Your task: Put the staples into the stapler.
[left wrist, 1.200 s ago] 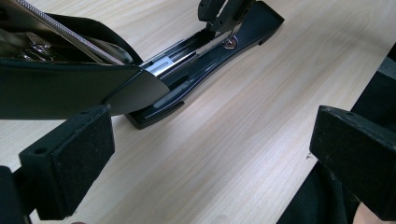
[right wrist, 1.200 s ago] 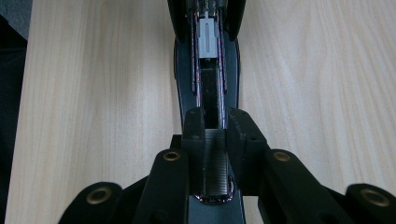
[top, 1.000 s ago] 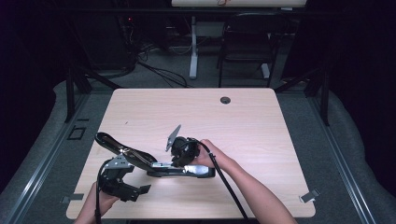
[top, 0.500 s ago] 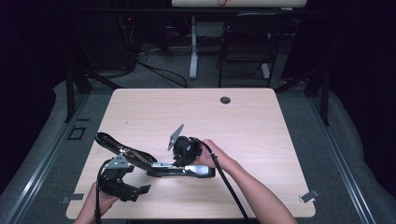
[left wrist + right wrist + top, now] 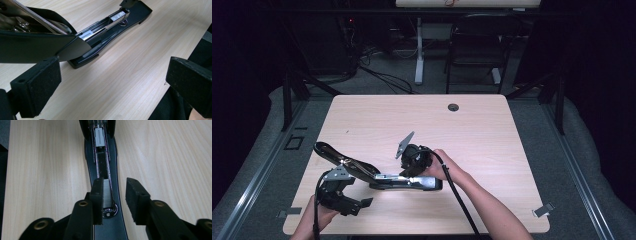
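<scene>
The room behind was dark, with cables and a chair frame on the grey floor past a pale wooden table (image 5: 492, 130); a small round grommet (image 5: 453, 107) sat near its far edge. On the near left part of that table lay a long black stapler (image 5: 412, 182), opened out, its base flat on the wood and its lid (image 5: 339, 156) swung up and back toward the left. My left gripper (image 5: 343, 197) sat at the near left corner, just beside the raised lid, its jaws standing wide with nothing but bare wood between them; in its own view the lid hung over the left pad (image 5: 37, 87). My right gripper (image 5: 113, 200) was over the stapler's front end, my right hand (image 5: 437, 167) behind it; its jaws had just been opening, narrow yet apart, and the strip of staples (image 5: 107, 192) in the open channel lay between the pads, close against the left one, though I couldn't tell whether it touched.
</scene>
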